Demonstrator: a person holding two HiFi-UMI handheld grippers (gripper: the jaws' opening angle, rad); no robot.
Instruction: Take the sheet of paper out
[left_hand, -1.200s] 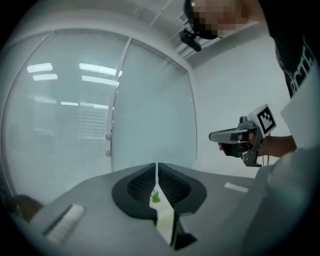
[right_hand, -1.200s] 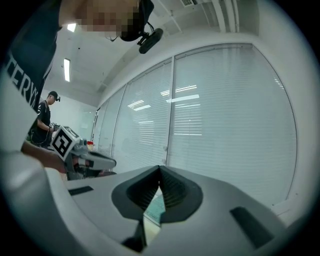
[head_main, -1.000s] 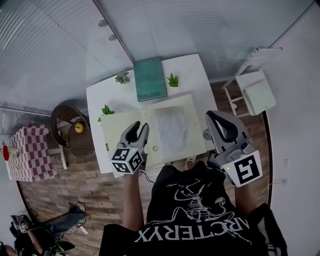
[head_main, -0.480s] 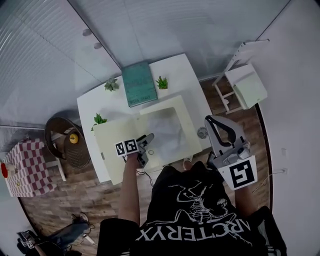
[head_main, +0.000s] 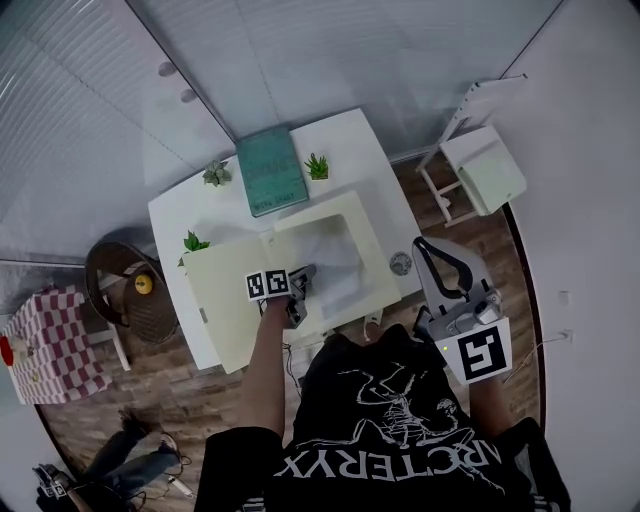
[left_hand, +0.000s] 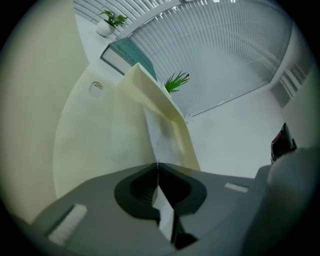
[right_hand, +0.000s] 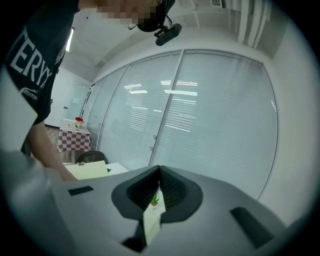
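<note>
we see left gripper (left_hand: 157, 164) jaws just closed, pinching lifted cream folder (left_hand: 137, 87) edge, right gripper (right_hand: 160, 171) jaws together, empty

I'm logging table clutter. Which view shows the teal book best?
Head view: the whole teal book lies at the table's far side. The left gripper view shows only part of it beyond the raised folder flap; the right gripper view shows none.
</note>
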